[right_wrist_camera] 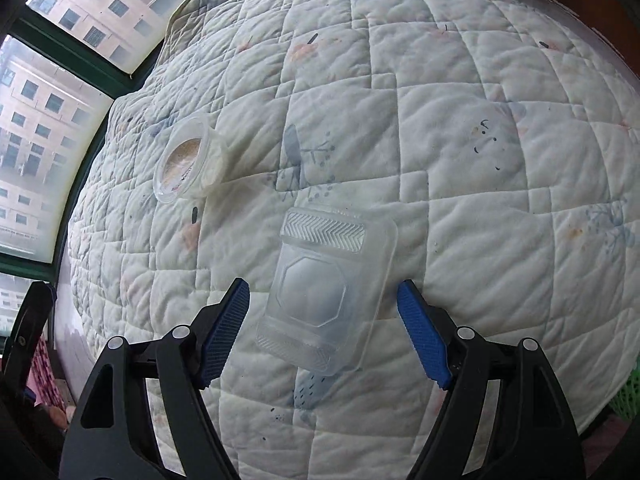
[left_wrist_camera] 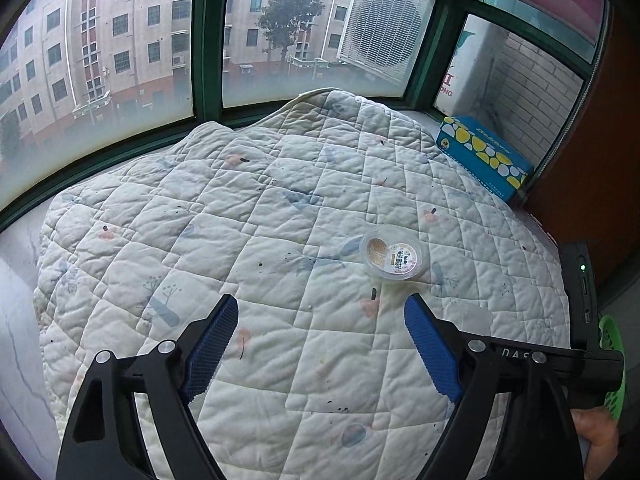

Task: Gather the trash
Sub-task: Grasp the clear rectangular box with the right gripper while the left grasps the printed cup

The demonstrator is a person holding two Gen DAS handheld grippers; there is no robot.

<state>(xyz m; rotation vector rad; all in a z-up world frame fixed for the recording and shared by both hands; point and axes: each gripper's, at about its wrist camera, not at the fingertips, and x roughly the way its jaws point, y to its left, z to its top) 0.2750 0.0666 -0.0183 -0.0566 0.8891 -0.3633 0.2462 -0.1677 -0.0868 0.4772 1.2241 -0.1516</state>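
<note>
A small round plastic cup with a printed lid (left_wrist_camera: pixel 393 257) lies on the quilted blanket (left_wrist_camera: pixel 260 220), ahead and right of my open left gripper (left_wrist_camera: pixel 322 312). In the right wrist view the same cup (right_wrist_camera: pixel 188 162) lies on its side at the upper left. A clear rectangular plastic tray (right_wrist_camera: pixel 326 294) lies flat on the quilt (right_wrist_camera: pixel 480 140), between the open fingers of my right gripper (right_wrist_camera: pixel 323 294), which do not touch it. The tray shows faintly in the left wrist view (left_wrist_camera: pixel 468 316). Both grippers are empty.
A blue and yellow tissue box (left_wrist_camera: pixel 484 156) stands at the quilt's far right corner by the green-framed window (left_wrist_camera: pixel 208 40). A green plastic basket (left_wrist_camera: pixel 612 364) sits low at the right, also visible in the right wrist view (right_wrist_camera: pixel 630 396). A brown wardrobe side (left_wrist_camera: pixel 592 184) is at the right.
</note>
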